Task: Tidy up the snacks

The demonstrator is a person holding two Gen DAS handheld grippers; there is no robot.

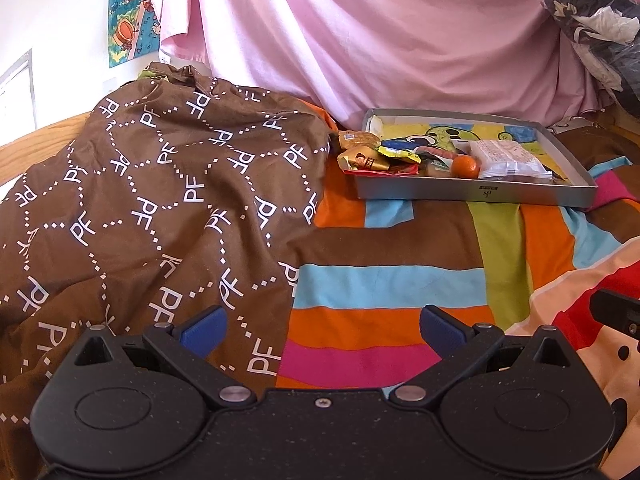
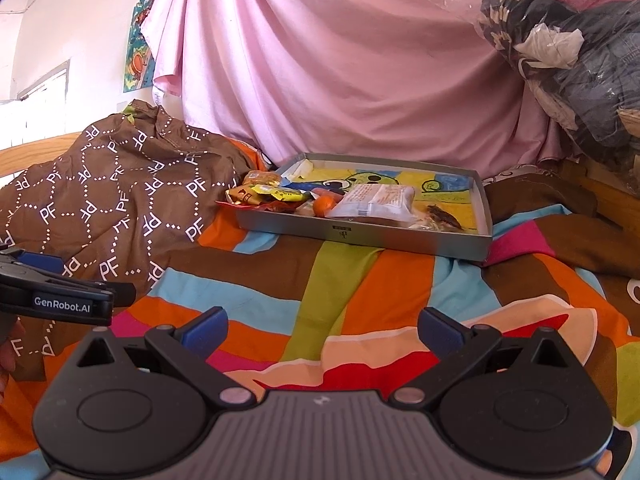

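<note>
The snacks sit heaped in a shallow grey tray [image 2: 360,240] that rests on the striped bedspread [image 2: 360,292], hard against the pink drape [image 2: 340,60] at the far edge of the bed. Most packets crowd the tray's left end: a white pack [image 2: 376,200] lies flat near the middle, a small orange fruit [image 2: 323,205] just beside it, and a gold wrapper [image 1: 362,160] and a biscuit packet [image 1: 358,139] hang over the left rim, so the pile looks only loosely contained. The tray's right end is mostly bare, showing a cartoon lining. Whether this is a sorted heap or one awaiting sorting, the scene fits either.

The left gripper [image 1: 322,320] and right gripper [image 2: 322,322] both hover well short of the tray, jaws spread wide and holding nothing.

A dark scrap near the tray's right front corner is too small to identify, and the brown patterned cloth [image 1: 160,184] may cover more
</note>
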